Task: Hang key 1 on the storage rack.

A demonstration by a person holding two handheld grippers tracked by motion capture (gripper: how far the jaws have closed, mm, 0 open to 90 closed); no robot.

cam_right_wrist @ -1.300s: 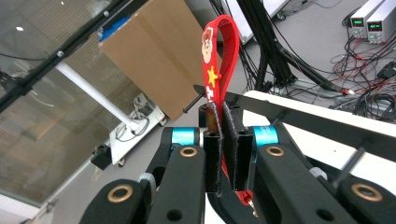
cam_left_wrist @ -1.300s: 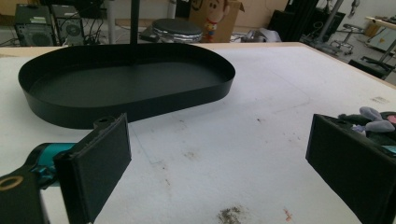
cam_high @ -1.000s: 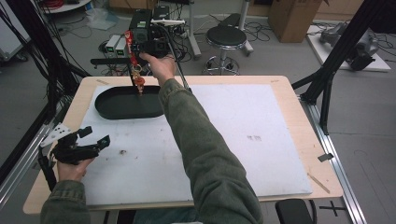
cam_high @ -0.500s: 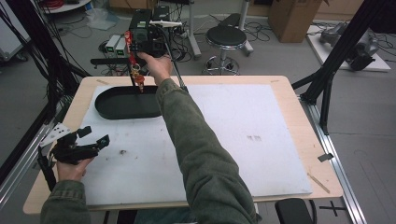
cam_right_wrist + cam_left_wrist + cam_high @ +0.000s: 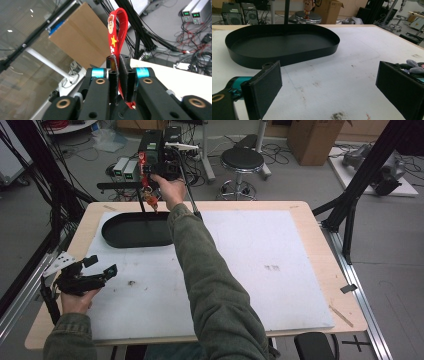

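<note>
My right gripper [image 5: 149, 175] is held high over the table's far edge, shut on a red strap [image 5: 117, 30] printed with a cartoon figure and a star. A small toy figure [image 5: 150, 201] hangs from the strap just above the far rim of a black oval tray [image 5: 131, 231]. The same toy figure [image 5: 308, 5] dangles behind the tray [image 5: 282, 47] in the left gripper view. My left gripper [image 5: 97, 267] rests low near the table's left edge. It is open, its pads [image 5: 265, 91] wide apart with nothing between them, facing the tray.
The tray sits at the far left of a white mat [image 5: 260, 265] on the wooden table [image 5: 310, 210]. A black stool [image 5: 242, 160], power supplies [image 5: 125, 167] and cables stand on the floor beyond. Black frame posts [image 5: 350, 195] flank the table.
The right gripper has lifted the strap and toy slightly higher over the tray's far rim. The left gripper has stayed where it was.
</note>
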